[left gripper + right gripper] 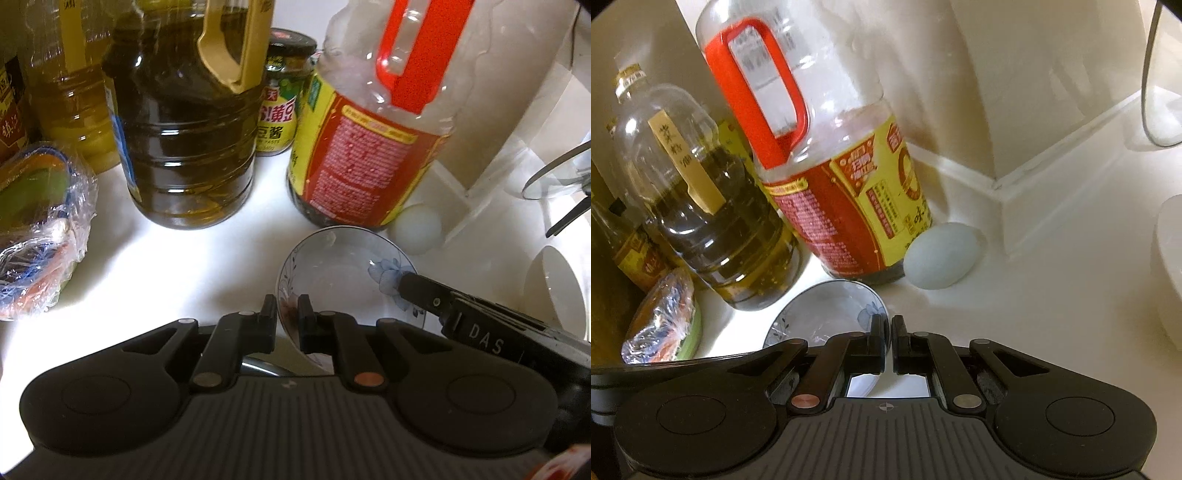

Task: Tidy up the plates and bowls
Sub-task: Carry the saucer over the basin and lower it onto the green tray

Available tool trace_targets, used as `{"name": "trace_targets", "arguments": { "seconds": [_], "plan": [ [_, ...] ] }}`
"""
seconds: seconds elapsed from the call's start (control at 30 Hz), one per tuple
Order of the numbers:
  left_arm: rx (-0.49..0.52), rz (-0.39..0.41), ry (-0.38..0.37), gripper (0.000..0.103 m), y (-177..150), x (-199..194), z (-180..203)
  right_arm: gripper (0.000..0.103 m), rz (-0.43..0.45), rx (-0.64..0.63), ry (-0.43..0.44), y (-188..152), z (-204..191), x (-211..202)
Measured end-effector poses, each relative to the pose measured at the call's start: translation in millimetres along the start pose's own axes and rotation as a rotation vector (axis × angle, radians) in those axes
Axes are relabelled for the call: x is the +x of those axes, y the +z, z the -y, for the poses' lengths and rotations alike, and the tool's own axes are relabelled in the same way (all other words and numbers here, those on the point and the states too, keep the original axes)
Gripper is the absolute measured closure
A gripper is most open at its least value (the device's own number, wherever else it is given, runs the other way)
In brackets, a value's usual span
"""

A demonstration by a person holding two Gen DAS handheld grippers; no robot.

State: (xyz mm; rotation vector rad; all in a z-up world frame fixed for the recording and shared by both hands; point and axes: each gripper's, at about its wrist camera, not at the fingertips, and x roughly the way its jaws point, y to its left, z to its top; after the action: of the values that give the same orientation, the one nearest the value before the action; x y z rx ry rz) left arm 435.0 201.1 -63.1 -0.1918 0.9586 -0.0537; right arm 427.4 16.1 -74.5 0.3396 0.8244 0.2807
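Note:
A small white bowl with blue and brown flower prints (pixel 343 280) is held over the white counter by both grippers. My left gripper (pixel 287 306) is shut on its left rim. My right gripper (pixel 889 326) is shut on the bowl's right rim (pixel 827 314); it shows in the left wrist view as a black finger (pixel 417 291) on the blue flower. A white bowl (pixel 554 291) stands at the right, and its edge shows in the right wrist view (pixel 1171 273).
Behind the bowl stand a dark oil jug (pixel 188 140), a red-handled sauce bottle (pixel 365 147), a jar of bean paste (pixel 284 92) and a pale egg (pixel 942 254). A plastic-wrapped dish (pixel 40 229) lies left. A glass lid (pixel 561 173) leans at right.

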Motion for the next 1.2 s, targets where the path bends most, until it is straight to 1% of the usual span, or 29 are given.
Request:
{"name": "trace_targets", "arguments": {
  "seconds": [0.23,0.47,0.8,1.2],
  "plan": [
    [0.001,0.021,-0.014,0.093,-8.0,-15.9,15.2,0.099,0.015,-0.001,0.003,-4.7,3.9,-28.2],
    [-0.009,0.037,-0.032,0.093,-31.5,-39.0,32.1,0.099,0.021,-0.004,0.009,-14.0,15.7,-59.8],
    [-0.039,0.056,-0.037,0.093,-86.2,-82.8,57.5,0.099,0.004,-0.011,0.038,-41.8,32.8,-112.8],
    [-0.129,0.087,0.024,0.093,-168.6,-140.5,81.5,0.099,-0.037,-0.088,0.125,-89.6,35.4,-175.4]
  ]
}}
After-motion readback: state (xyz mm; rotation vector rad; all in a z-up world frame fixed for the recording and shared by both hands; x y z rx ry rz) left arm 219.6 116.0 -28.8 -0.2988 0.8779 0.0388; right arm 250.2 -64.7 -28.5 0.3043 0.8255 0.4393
